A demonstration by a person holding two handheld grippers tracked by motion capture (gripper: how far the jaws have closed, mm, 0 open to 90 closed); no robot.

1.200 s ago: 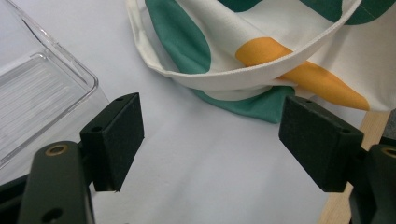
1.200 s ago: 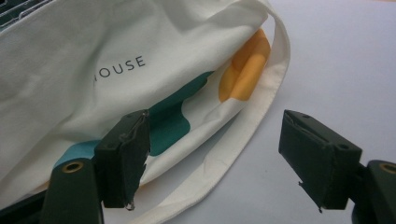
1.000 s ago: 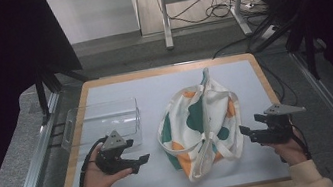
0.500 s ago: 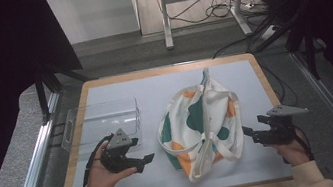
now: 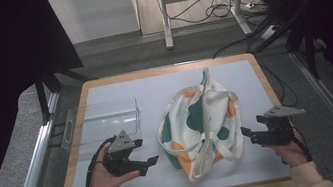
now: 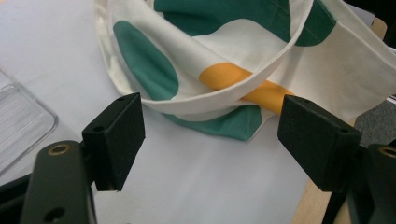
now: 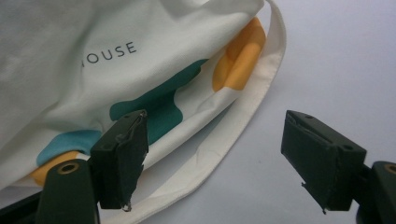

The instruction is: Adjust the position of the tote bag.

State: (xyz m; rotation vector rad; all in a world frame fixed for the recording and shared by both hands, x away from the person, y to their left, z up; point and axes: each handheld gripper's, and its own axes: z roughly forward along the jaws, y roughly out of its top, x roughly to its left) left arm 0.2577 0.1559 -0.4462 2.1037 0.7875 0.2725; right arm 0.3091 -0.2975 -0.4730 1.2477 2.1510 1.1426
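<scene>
- Table point(image 5: 102, 86): pale sheet inside a wooden frame, seen from the high view.
- Tote bag point(image 5: 204, 120): cream cloth with green and orange patches, lying crumpled near the middle of the table, slightly right of centre. One strap point(image 5: 205, 78) trails toward the far edge.
- Clear plastic box point(image 5: 103, 121): on the left part of the table, just left of the bag, not touching it.
- Left gripper point(image 5: 151, 161): held in the person's left hand point(image 5: 102, 177) at the near left, just in front of the box, jaws pointing right toward the bag's lower left edge. Close to the cloth, apart from it.
- Left gripper view: jaws spread wide, nothing between them; a strap loop and a green corner of the bag lie just ahead on the table.
- Right gripper point(image 5: 244, 132): in the right hand point(image 5: 292, 149) at the near right, jaws aimed left at the bag's right side, near it.
- Right gripper view: jaws spread wide and empty; the bag with printed letters "OUSE" point(image 7: 109, 52) and a strap edge lie ahead.
</scene>
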